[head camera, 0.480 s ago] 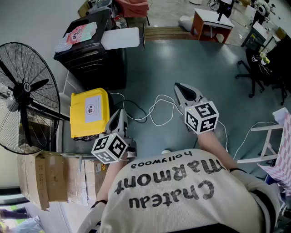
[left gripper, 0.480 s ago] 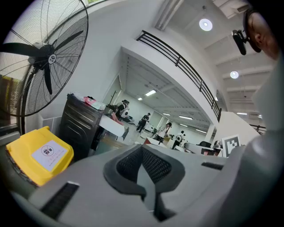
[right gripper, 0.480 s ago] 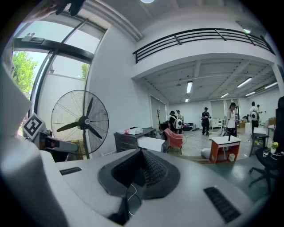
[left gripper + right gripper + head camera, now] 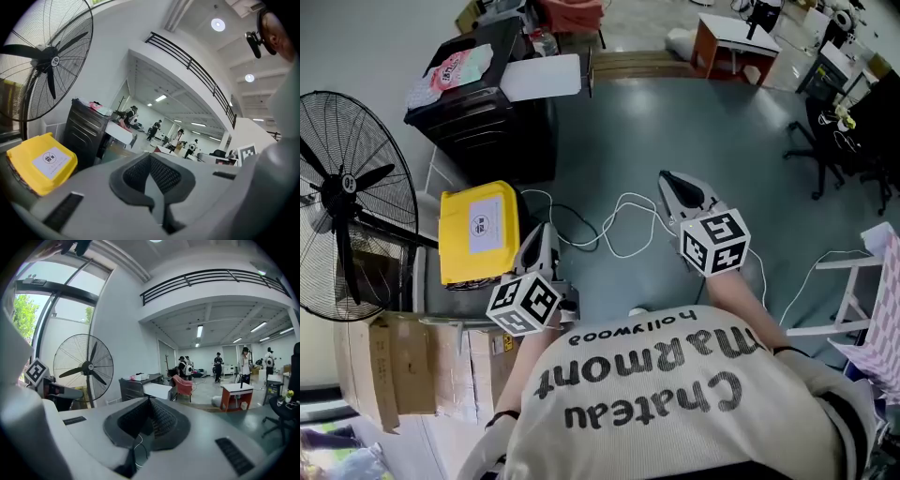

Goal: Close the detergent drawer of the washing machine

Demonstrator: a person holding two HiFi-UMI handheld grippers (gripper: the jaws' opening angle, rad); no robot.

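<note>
At 9 o'clock in the head view, fan (image 4: pixel 347 187): upright on its stand, by the wall.
Cardboard box (image 4: pixel 394 370): at 8 o'clock, below the fan.
Yellow box (image 4: pixel 478 230): just right of the fan, lid label facing up.
Black cabinet (image 4: pixel 483 112): at 11 o'clock, beyond the yellow box.
Left gripper (image 4: pixel 544 234): just right of the yellow box, jaws closed together, nothing between them.
White cable (image 4: pixel 619 220): looped on the floor, seen between the two grippers.
Right gripper (image 4: pixel 670 180): right of centre, jaws closed together, nothing between them.
Orange table (image 4: pixel 731 42): at 1 o'clock, well apart from both grippers.
Detergent drawer: not identifiable in any view.
</note>
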